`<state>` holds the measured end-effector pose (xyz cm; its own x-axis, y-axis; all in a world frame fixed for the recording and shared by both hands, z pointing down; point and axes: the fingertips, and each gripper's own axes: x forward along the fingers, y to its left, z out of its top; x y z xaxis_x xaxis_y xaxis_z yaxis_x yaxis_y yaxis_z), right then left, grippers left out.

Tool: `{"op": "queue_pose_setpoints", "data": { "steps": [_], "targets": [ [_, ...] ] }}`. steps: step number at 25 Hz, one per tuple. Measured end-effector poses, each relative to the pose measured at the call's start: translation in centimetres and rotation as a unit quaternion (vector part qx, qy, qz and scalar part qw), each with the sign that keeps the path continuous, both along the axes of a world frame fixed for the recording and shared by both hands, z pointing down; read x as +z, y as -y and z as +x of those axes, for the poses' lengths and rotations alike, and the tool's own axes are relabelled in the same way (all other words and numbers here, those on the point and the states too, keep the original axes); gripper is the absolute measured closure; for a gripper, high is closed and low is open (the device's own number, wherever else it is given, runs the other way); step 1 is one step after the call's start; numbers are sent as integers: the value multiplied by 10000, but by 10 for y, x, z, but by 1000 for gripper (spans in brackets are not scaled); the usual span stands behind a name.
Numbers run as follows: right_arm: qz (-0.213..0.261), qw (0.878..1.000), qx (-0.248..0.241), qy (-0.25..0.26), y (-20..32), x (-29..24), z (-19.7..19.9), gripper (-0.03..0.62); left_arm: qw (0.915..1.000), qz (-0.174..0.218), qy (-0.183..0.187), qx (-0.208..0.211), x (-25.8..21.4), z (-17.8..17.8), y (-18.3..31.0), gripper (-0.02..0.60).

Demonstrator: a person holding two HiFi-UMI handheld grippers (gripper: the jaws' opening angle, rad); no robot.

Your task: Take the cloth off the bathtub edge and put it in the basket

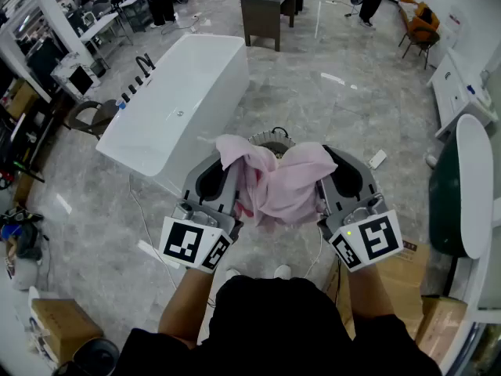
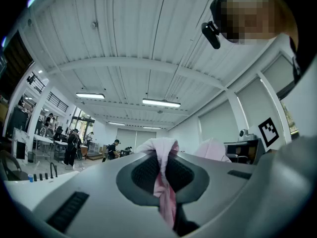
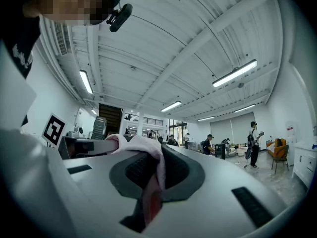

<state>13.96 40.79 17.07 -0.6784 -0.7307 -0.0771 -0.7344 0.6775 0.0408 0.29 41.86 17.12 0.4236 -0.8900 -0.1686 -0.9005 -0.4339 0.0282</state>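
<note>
A pink cloth [image 1: 278, 180] hangs bunched between my two grippers, held up in front of me with both pointing steeply upward. My left gripper [image 1: 229, 185] is shut on the cloth's left part [image 2: 163, 182], which runs down between its jaws. The right gripper [image 1: 323, 185] is shut on the right part [image 3: 151, 170]. The white bathtub [image 1: 176, 104] stands on the floor ahead and to the left, apart from the cloth. Just beyond the cloth shows a dark round rim [image 1: 274, 138], mostly hidden; it looks like the basket.
A dark cabinet [image 1: 266, 10] stands beyond the tub. A green and white chair [image 1: 458, 194] is at the right, with cardboard boxes [image 1: 407, 265] beside it and another box [image 1: 59, 323] at the lower left. Cables lie on the grey floor. People stand far off.
</note>
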Motion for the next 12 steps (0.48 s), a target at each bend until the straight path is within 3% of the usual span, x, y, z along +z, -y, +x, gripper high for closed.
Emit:
{"op": "queue_pose_setpoints", "data": {
  "steps": [12],
  "targets": [
    [69,9994,-316,-127,21,2,-11,548,9997,-98,81,-206,3,4,25,557]
  ]
}}
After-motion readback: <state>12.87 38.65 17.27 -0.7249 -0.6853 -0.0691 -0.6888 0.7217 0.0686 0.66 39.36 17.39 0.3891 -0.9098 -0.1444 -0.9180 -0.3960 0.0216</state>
